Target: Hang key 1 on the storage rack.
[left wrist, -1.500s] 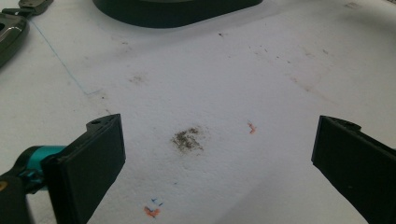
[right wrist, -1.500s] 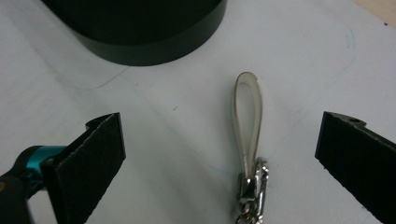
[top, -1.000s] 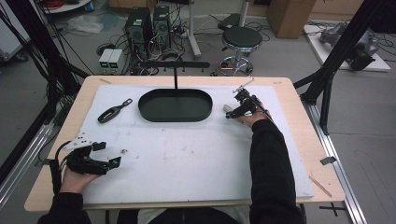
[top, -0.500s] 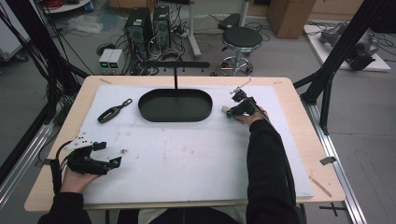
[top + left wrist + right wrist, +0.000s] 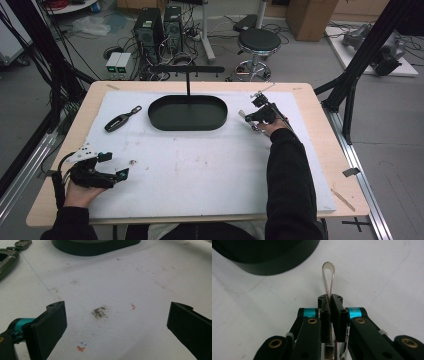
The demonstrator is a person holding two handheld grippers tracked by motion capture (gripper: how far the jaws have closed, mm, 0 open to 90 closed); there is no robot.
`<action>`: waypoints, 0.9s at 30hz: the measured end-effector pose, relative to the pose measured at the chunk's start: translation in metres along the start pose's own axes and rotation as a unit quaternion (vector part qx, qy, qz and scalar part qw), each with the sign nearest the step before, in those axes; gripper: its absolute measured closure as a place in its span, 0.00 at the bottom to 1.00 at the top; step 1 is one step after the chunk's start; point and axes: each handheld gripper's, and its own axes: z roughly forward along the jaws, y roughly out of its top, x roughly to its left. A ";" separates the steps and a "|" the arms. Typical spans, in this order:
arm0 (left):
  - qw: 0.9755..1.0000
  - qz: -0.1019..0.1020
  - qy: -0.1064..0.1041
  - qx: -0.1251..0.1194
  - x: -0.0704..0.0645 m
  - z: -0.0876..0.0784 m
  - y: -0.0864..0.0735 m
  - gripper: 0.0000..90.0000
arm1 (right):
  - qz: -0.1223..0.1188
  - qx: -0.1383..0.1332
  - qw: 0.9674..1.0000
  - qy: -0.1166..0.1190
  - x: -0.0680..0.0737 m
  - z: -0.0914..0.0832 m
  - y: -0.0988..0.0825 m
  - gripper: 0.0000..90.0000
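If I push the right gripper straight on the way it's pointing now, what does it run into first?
Probably the black oval tray. The right gripper, shut on a silver metal loop, points at white mat just beside the tray's wall; depth is unclear, so it might slide past.

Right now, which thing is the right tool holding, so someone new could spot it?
Start at the black oval tray in the middle of the white mat. Just right of it, the right tool is shut on a thin silver metal loop. It is bright and slim, unlike the dark clip left of the tray.
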 end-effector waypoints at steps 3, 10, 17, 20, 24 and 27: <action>1.000 0.001 -0.001 -0.001 0.000 0.000 0.000 0.04 | 0.012 -0.029 0.999 0.006 -0.003 -0.019 0.001 0.96; 1.000 -0.001 -0.001 0.000 -0.001 0.000 0.000 0.04 | 0.021 -0.064 0.998 0.015 -0.010 -0.044 -0.002 0.96; 1.000 -0.001 0.000 0.002 -0.001 0.002 0.000 0.04 | 0.034 -0.120 0.992 0.024 -0.017 -0.079 -0.006 0.96; 1.000 0.000 0.000 0.003 -0.001 0.002 0.001 0.04 | 0.035 -0.143 0.989 0.028 -0.019 -0.092 -0.007 0.96; 1.000 0.000 0.001 0.003 -0.001 0.002 0.001 0.04 | 0.032 -0.178 0.983 0.034 -0.017 -0.114 -0.005 0.96; 1.000 -0.001 0.001 0.002 -0.001 0.002 0.001 0.04 | 0.028 -0.188 0.981 0.032 -0.017 -0.121 -0.004 0.96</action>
